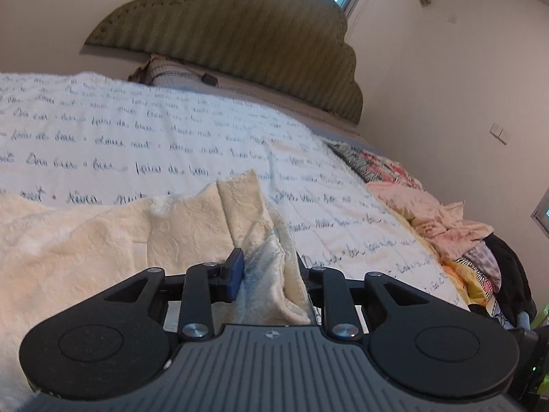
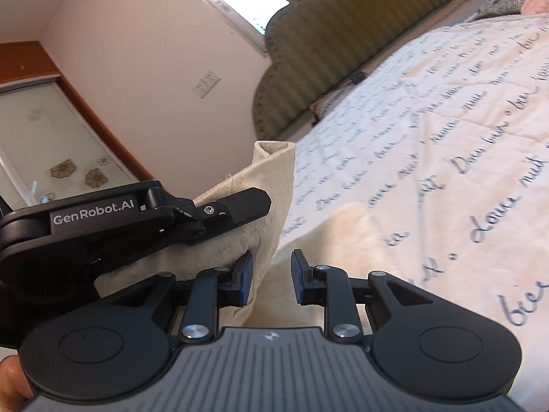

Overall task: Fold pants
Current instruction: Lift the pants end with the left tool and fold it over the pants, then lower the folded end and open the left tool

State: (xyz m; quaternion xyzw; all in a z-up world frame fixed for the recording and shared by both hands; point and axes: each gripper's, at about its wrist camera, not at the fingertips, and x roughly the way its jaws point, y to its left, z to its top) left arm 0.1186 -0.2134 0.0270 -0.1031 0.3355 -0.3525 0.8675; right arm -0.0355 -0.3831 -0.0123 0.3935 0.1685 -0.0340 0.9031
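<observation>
While my left tongs clamp a bunched fold of the cream pants at lower centre, my right tongs stand apart, empty, beside it; pants lie on the script-printed bed cover.

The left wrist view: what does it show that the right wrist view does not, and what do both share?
Only the left wrist view: a pile of clothes at the bed's edge, and cream pants between the left tool's fingers. Only the right wrist view: a wardrobe, and the right tool open. Both: the pants, the script-printed bedspread and the green headboard.
</observation>
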